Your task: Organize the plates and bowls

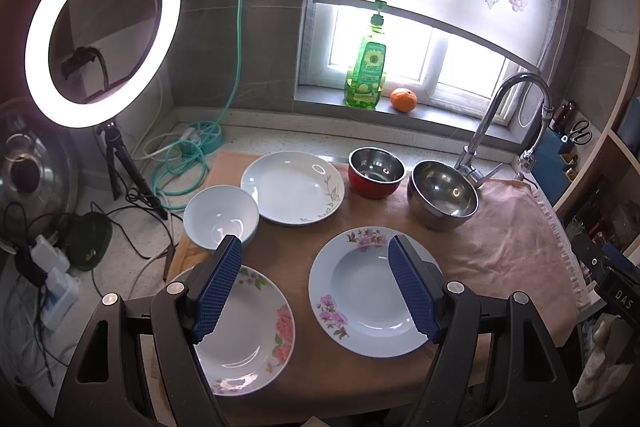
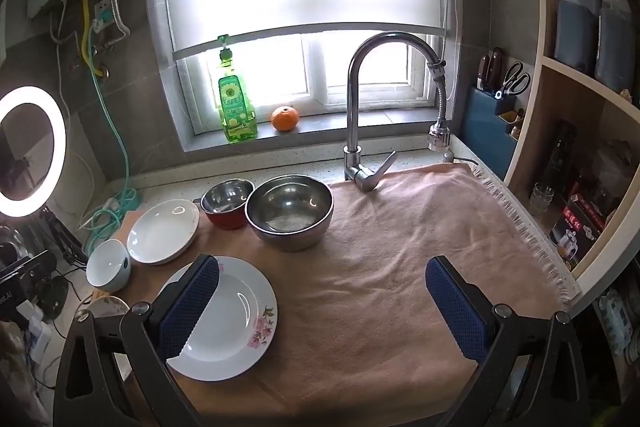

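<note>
Three flowered white plates lie on a pink towel point(image 1: 516, 239): a near right plate point(image 1: 368, 291), a near left plate point(image 1: 248, 331) and a far plate point(image 1: 292, 187). A white bowl point(image 1: 220, 217) sits at the left. A red steel bowl point(image 1: 376, 171) and a larger steel bowl point(image 1: 444, 199) stand at the back. My left gripper point(image 1: 316, 259) is open above the near plates. My right gripper point(image 2: 322, 279) is open over the towel point(image 2: 400, 259), its left finger over the near plate point(image 2: 232, 319). The right wrist view also shows the far plate point(image 2: 164, 231), white bowl point(image 2: 108, 267), red bowl point(image 2: 226, 203) and steel bowl point(image 2: 290, 211).
A faucet point(image 2: 356, 99) rises behind the towel. A green soap bottle point(image 1: 366, 71) and an orange point(image 1: 403, 99) sit on the sill. A ring light point(image 1: 100, 31) on a tripod, cables and a pot lid point(image 1: 32, 171) are at the left. Shelves point(image 2: 580, 147) stand at the right.
</note>
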Demonstrator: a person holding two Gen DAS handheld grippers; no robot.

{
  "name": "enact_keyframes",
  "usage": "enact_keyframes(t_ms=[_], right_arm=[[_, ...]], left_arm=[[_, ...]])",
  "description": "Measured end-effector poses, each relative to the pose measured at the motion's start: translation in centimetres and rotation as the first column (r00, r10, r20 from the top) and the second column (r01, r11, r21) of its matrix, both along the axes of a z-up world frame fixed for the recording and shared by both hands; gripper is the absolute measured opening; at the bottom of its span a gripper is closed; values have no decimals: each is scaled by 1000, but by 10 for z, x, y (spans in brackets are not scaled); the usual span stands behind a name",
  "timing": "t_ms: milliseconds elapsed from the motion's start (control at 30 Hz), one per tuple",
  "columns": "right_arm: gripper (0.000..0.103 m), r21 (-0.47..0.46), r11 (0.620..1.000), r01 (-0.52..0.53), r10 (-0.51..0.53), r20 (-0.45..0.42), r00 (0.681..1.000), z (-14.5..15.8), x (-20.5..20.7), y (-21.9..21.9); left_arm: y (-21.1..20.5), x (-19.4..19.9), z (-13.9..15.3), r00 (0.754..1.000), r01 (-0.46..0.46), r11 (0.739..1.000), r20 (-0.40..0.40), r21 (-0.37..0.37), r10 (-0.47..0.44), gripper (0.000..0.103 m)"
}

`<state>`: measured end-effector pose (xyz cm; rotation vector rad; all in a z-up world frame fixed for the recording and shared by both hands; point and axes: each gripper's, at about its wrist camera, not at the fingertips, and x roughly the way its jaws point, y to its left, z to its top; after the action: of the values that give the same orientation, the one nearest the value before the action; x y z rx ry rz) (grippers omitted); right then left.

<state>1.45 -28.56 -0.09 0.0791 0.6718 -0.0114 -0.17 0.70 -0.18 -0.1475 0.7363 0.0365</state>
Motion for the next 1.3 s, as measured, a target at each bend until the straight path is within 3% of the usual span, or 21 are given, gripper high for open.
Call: enact_keyframes(t_ms=[1300], right_arm=[[102, -3, 1000, -12, 12, -21, 1000, -8, 14, 11]], left_arm=[[5, 8, -6, 1000, -8, 1000, -7, -9, 8, 76]])
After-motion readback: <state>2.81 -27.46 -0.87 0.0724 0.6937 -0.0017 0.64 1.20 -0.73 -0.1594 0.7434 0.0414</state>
